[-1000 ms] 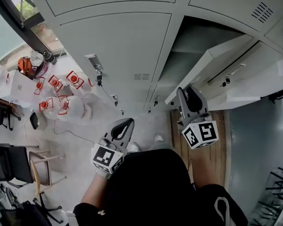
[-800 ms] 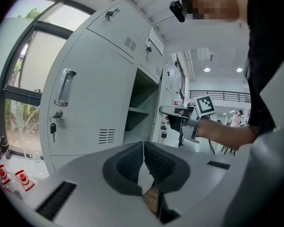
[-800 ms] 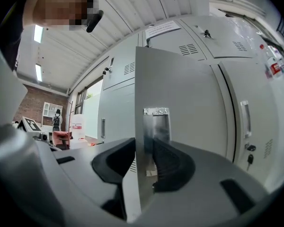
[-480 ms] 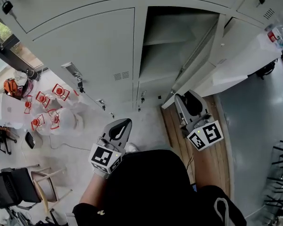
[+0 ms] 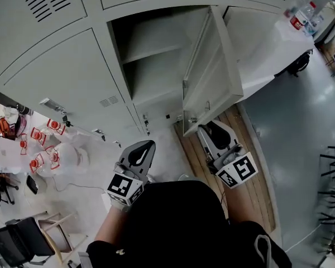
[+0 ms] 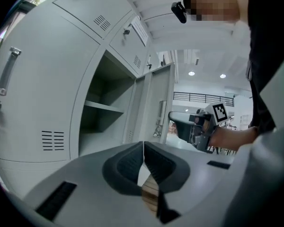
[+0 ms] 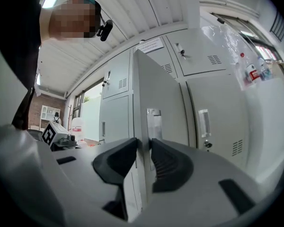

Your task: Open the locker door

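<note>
Grey locker door (image 5: 212,71) standing open, its free edge between the jaws of the right gripper (image 7: 143,148). Jaws closing, pads against both faces of the door. Left gripper (image 6: 143,148) well apart from the door, jaws pressed together on nothing. In head and left gripper views, a bare shelf (image 5: 148,46) inside the compartment. In right gripper view alone, the pinch on the edge.

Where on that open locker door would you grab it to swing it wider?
On its free vertical edge, far from the hinges, coming edge-on from the front. The locker door is a thin flat sheet standing open, so jaws can straddle it. The right gripper is closing with that edge between its jaws.
</note>
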Action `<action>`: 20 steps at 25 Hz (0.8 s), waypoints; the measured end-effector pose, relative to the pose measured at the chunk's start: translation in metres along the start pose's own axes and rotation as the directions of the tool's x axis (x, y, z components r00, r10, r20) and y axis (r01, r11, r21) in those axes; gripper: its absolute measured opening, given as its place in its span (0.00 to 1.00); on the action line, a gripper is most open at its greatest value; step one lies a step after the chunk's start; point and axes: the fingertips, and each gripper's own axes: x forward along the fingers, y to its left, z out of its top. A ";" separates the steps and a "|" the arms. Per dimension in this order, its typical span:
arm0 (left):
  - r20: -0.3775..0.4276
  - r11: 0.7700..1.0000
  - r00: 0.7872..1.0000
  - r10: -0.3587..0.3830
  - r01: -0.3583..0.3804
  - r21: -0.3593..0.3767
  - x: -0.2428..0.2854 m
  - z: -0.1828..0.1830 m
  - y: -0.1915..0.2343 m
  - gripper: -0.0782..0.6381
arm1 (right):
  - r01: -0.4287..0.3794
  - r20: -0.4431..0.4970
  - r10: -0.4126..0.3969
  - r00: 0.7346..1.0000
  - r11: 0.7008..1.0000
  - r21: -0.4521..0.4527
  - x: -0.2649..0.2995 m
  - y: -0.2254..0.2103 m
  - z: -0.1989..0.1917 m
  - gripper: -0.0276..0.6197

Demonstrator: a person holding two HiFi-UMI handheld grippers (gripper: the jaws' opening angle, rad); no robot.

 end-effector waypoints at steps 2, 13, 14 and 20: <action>-0.006 1.000 1.000 -0.018 0.018 0.000 0.014 0.000 -0.010 0.14 | 0.033 0.009 -0.033 0.999 0.999 0.007 -0.015 -0.015 0.001 0.20; -0.025 0.998 0.998 -0.063 0.064 0.013 0.057 -0.003 -0.051 0.14 | 0.222 0.044 -0.227 0.973 0.971 0.082 -0.074 -0.113 0.004 0.16; -0.026 0.998 0.998 -0.063 0.063 0.013 0.059 -0.003 -0.053 0.14 | 0.244 0.038 -0.249 0.968 0.965 0.091 -0.077 -0.120 0.003 0.12; -0.035 0.998 0.997 -0.062 0.063 0.013 0.065 -0.003 -0.063 0.14 | 0.325 0.019 -0.330 0.944 0.937 0.126 -0.101 -0.149 -0.001 0.12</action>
